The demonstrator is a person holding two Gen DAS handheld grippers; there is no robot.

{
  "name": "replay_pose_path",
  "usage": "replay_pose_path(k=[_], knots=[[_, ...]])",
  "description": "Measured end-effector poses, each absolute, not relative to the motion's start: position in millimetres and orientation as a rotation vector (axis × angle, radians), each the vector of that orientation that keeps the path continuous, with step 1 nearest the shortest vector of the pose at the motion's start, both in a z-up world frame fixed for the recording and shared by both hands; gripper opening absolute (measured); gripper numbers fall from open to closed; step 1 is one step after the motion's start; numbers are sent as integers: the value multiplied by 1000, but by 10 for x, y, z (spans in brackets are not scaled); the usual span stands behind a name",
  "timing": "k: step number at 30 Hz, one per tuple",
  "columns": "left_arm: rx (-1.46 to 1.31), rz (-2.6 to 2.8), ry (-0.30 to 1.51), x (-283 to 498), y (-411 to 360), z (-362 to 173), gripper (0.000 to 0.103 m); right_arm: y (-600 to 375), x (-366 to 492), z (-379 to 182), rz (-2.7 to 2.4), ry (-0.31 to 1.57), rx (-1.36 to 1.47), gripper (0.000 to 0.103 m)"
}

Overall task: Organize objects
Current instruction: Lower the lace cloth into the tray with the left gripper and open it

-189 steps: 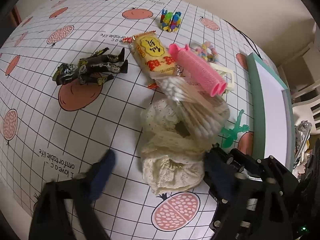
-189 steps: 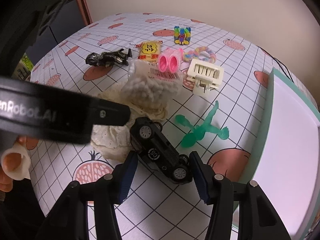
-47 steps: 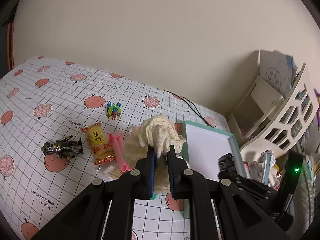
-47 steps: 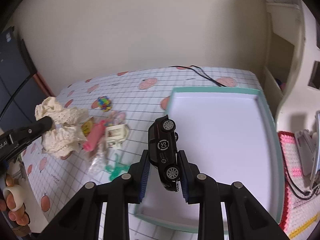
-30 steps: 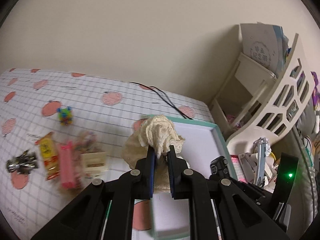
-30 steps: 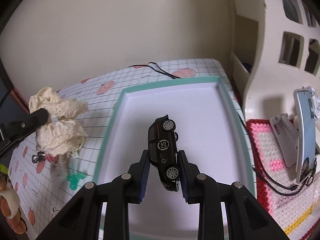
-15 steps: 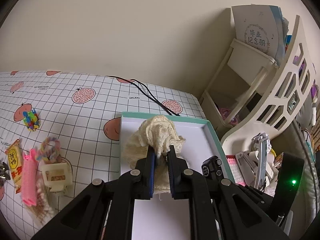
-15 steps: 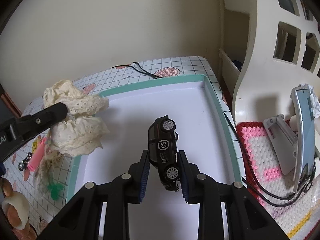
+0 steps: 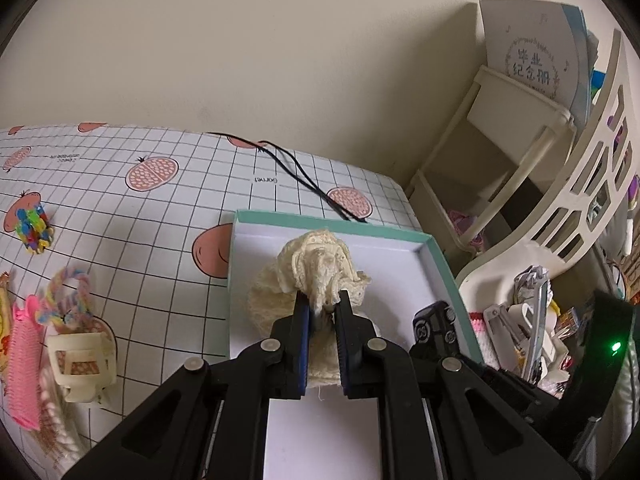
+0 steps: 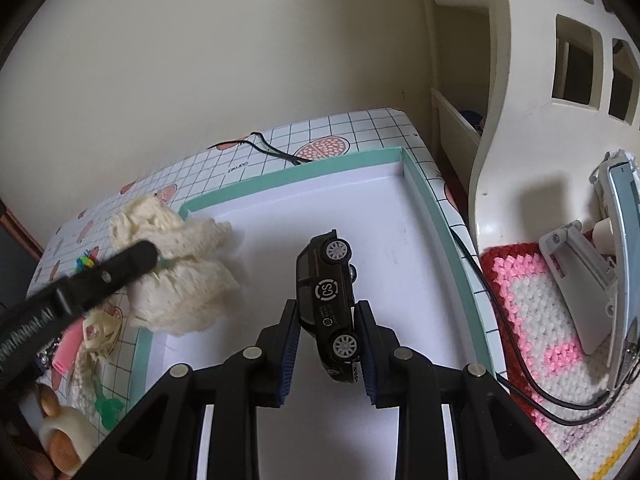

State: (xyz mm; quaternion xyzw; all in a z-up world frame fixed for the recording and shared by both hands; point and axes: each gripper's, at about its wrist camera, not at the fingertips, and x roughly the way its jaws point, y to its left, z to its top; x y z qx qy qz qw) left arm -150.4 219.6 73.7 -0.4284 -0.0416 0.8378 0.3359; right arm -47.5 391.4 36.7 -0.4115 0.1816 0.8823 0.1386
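Observation:
My left gripper is shut on a cream lace cloth, held over the left half of the white tray with a teal rim. In the right wrist view the same cloth hangs from the left gripper's finger over the tray's left rim. My right gripper is shut on a black toy car, tipped on its side above the middle of the tray floor. The car also shows at the right in the left wrist view.
Left of the tray on the checked tablecloth lie a cream hair clip, a pink hair roller, a pastel scrunchie and a multicoloured toy. A black cable runs behind the tray. A white shelf unit stands to the right.
Both grippers carried their loads from the pile rightward to the tray. Over the last half second the cloth and the car have come lower and further in above the tray.

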Motion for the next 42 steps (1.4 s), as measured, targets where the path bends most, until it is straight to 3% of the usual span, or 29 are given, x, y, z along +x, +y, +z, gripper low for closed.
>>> replay_pose_path(k=[42], knots=[[-1303,2156,-88,-1487,2237,296,16,3887,-529,216,2536,507,-1241,30]])
